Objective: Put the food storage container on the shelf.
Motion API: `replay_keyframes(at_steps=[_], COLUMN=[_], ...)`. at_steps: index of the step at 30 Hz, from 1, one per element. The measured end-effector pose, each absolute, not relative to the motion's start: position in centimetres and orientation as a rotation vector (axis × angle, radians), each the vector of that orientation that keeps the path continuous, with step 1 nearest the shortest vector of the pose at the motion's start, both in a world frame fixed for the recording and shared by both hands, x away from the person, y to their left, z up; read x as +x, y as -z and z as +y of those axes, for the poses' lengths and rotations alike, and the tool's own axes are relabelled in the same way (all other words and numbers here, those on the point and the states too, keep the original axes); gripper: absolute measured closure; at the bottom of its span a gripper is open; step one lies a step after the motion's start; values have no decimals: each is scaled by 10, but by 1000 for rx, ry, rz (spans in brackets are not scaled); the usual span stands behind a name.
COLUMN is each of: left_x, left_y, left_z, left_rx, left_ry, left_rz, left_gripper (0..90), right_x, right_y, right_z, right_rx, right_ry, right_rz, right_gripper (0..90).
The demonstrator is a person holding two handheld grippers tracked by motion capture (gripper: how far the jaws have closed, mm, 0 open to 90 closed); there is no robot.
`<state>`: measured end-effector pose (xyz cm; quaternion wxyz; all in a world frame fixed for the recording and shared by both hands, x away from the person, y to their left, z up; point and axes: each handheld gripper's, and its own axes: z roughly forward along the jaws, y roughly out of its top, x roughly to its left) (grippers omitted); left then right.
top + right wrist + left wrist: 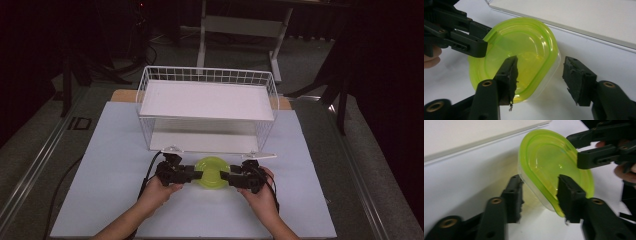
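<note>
A round green lid [212,171] sits on a clear tub [531,192] on the white table [110,165], just in front of a white wire rack [207,107]. Nothing shows inside the tub. The left gripper [539,195] and right gripper [540,75] each have wide jaws around its rim.
</note>
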<state>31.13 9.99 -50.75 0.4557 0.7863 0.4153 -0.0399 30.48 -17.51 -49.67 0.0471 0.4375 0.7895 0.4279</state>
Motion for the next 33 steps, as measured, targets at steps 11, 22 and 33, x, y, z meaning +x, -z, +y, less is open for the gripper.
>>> replay_keyframes(at_steps=[11, 22, 33], left_x=[297, 277, 292], left_y=[502, 493, 477], left_z=[96, 93, 105], left_rx=[1945, 1953, 1832], left_ry=[110, 31, -37], left_rz=[1029, 1106, 1067], left_gripper=[719, 817, 821], right_x=[296, 284, 300], right_y=[490, 482, 460], right_z=[-180, -177, -169], right_rx=[1290, 1288, 1269], right_ry=[-1283, -1272, -1330], right_rz=[2439, 2430, 2340], right_gripper=[713, 792, 791])
